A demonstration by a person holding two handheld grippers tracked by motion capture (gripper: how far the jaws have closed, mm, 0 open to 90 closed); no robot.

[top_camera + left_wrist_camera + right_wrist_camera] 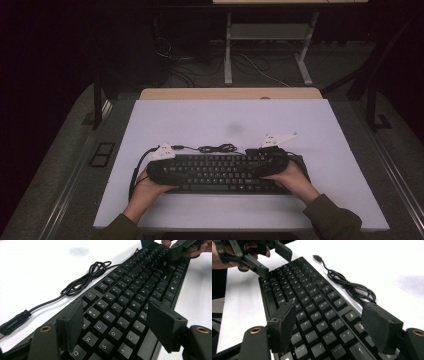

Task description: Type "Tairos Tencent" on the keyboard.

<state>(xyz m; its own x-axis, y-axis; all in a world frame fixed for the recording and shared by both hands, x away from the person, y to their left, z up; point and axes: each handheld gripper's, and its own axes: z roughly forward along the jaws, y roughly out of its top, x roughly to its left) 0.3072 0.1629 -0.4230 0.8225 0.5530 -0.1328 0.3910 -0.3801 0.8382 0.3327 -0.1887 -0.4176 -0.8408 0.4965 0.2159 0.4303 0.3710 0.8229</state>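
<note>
A black keyboard [220,172] lies lengthwise near the front of the white table [225,117]. Its black cable [217,148] is coiled just behind it and ends in a USB plug [316,257]. My left gripper [167,169] is over the keyboard's left end. In the left gripper view it [115,305] is open, jaws wide apart above the letter keys [117,307]. My right gripper [270,162] is over the right end. In its own view it [328,307] is open too, its pads [380,326] spanning the keyboard's depth [317,315]. Nothing is clamped.
A strip of wooden tabletop [230,93] shows behind the white surface. Beyond it stand the white legs of another table [227,50], with loose cables on the floor [260,70]. Dark floor surrounds the table.
</note>
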